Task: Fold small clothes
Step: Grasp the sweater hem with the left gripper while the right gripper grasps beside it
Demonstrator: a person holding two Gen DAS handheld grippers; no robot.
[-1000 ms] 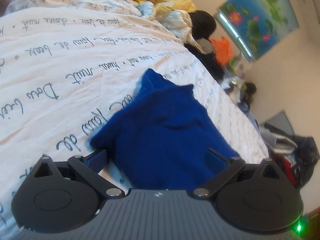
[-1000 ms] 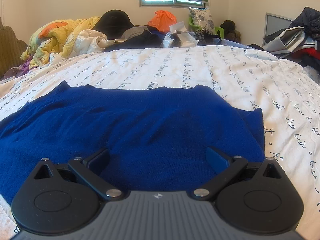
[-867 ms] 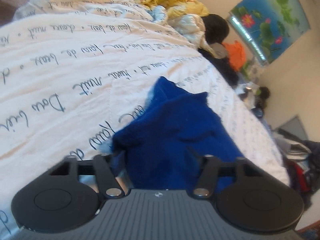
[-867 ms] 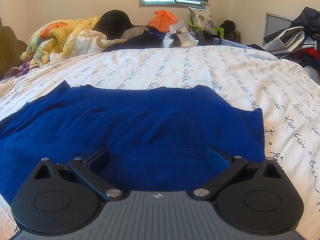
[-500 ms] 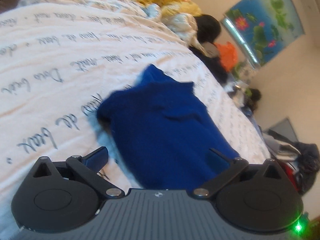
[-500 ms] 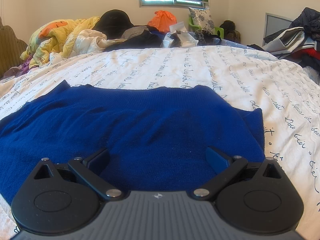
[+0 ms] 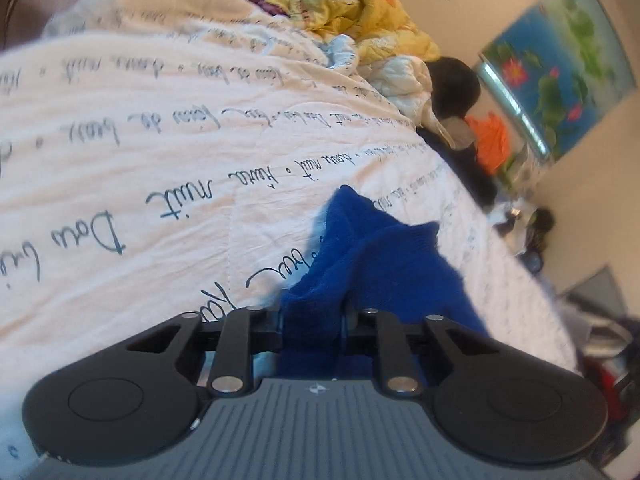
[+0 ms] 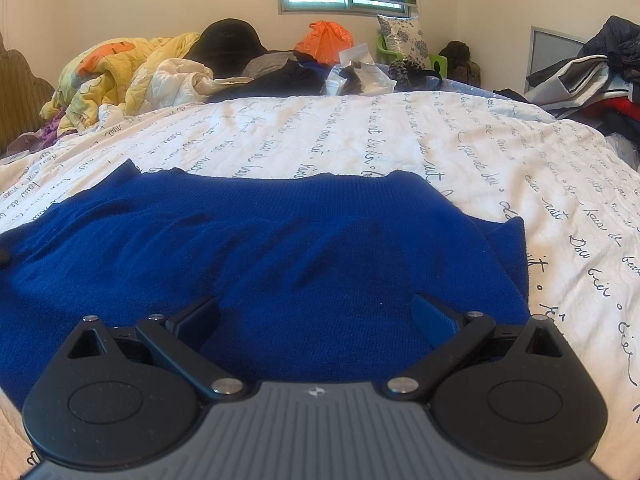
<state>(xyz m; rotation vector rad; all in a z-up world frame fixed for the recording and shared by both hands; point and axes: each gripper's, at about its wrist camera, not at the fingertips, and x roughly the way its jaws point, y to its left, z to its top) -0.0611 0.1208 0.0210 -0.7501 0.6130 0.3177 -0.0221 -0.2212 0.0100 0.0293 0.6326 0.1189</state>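
Fold-start step: left gripper [image 7: 312,328] jaws closing on bunched edge of blue sweater [image 8: 256,256] lying on printed bedspread [image 8: 360,140]; right gripper [image 8: 316,316] wide, empty, above it; next, likely lift edge across.

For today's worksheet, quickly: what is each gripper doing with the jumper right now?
Left gripper: closing on a bunched edge of the blue jumper.
Right gripper: open, over the jumper, gripping nothing.

sweater [image 8: 280,248]: solid royal blue | bedsheet [image 8: 360,140]: cream, dark cursive script | quilt [image 8: 116,68]: yellow, orange
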